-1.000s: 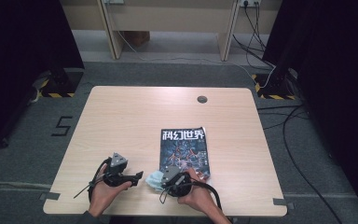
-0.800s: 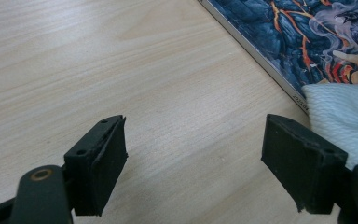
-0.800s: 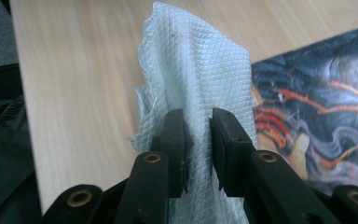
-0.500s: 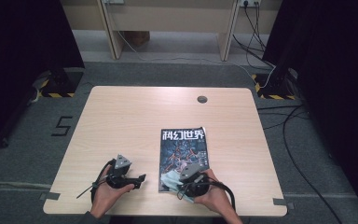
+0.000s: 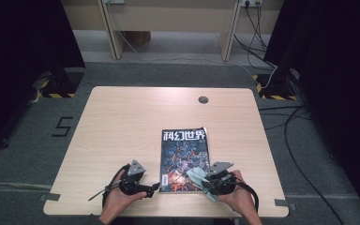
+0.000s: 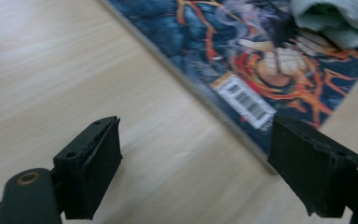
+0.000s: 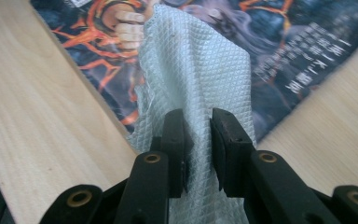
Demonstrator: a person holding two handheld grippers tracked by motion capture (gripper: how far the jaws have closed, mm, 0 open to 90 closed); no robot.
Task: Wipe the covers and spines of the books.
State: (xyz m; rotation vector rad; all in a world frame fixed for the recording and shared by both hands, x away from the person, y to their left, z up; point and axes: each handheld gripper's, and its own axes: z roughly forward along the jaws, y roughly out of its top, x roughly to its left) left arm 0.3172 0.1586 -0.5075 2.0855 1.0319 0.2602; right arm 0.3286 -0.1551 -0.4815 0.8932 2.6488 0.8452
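Note:
A magazine with a dark, orange-streaked cover [image 5: 184, 154] lies flat on the wooden table [image 5: 122, 122]. My right gripper [image 5: 207, 182] is shut on a pale green waffle-weave cloth [image 5: 197, 176], which drapes over the magazine's lower right part. Its jaws pinch the cloth [image 7: 191, 70] just above the cover [image 7: 289, 42], seen close in the right gripper [image 7: 198, 135] view. My left gripper [image 5: 153, 188] sits by the magazine's lower left corner. Its jaws have just been opening, with bare table between them in the left gripper [image 6: 193, 163] view, near the barcode corner [image 6: 247, 100].
A round cable hole [image 5: 203, 99] sits near the table's far edge. Desk legs and cables [image 5: 281, 70] stand on the floor beyond. The person's hands come in over the near edge.
The right gripper has carried the cloth rightward, from the magazine's lower left corner across to its lower right part. The left gripper has shifted a little right toward the magazine.

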